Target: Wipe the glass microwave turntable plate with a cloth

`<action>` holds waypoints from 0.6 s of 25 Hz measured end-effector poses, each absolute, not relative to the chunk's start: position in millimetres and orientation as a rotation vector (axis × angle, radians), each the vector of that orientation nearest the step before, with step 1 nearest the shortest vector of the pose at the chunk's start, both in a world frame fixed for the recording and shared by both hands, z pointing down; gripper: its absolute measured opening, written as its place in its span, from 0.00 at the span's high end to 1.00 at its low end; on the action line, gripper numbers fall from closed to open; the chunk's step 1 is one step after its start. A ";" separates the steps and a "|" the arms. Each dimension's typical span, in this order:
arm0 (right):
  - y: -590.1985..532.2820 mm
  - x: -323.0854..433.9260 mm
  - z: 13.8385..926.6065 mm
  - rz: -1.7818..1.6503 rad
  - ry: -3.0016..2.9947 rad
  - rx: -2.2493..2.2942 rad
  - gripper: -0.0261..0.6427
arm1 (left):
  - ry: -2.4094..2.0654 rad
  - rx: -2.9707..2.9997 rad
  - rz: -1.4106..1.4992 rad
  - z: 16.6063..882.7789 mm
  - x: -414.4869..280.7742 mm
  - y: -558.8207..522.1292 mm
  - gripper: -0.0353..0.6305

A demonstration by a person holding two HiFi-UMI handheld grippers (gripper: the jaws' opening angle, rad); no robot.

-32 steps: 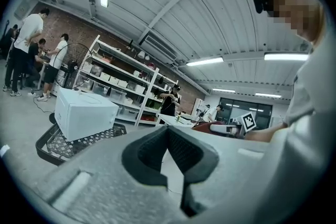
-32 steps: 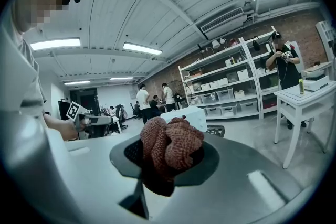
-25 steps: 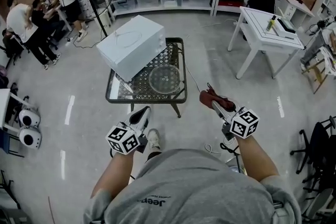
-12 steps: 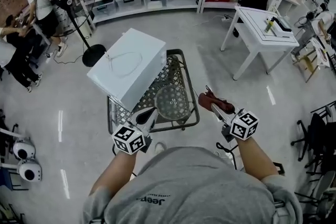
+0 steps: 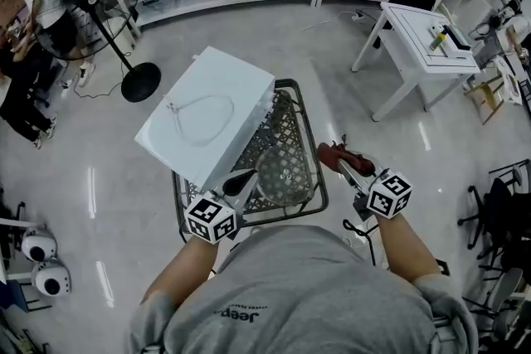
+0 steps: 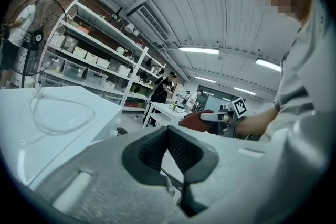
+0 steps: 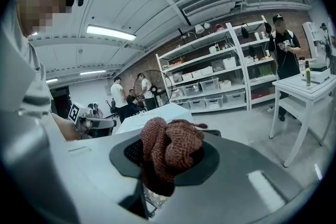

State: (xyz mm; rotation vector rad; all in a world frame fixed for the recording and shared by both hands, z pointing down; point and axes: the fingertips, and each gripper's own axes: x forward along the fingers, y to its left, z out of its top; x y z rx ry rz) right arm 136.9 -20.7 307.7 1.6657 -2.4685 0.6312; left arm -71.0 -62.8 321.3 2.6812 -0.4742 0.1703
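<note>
White microwave (image 5: pixel 211 124) is hogging the left half of the mesh table (image 5: pixel 300 128). The glass plate (image 5: pixel 286 172) is sitting just right of the microwave, by the table's near edge. The left gripper (image 5: pixel 242 181), jaws pressed together on nothing, is hovering at the microwave's near corner. The right gripper (image 5: pixel 347 164) is pinching a bunched reddish cloth (image 5: pixel 335 152), further right, off the table.

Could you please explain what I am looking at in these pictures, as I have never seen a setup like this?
There is no robot: a person holds a hand-held gripper in each hand. The head view looks down from a camera on the person's head; the other two cameras ride on the grippers. The left gripper is shut and empty. The right gripper is shut on a red cloth. On the small table are a white microwave and the glass plate.
</note>
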 end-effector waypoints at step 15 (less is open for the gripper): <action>-94.8 213.4 349.5 0.643 -2.688 1.157 0.80 | -0.993 2.473 0.351 404.7 -5.9 -90.0 0.95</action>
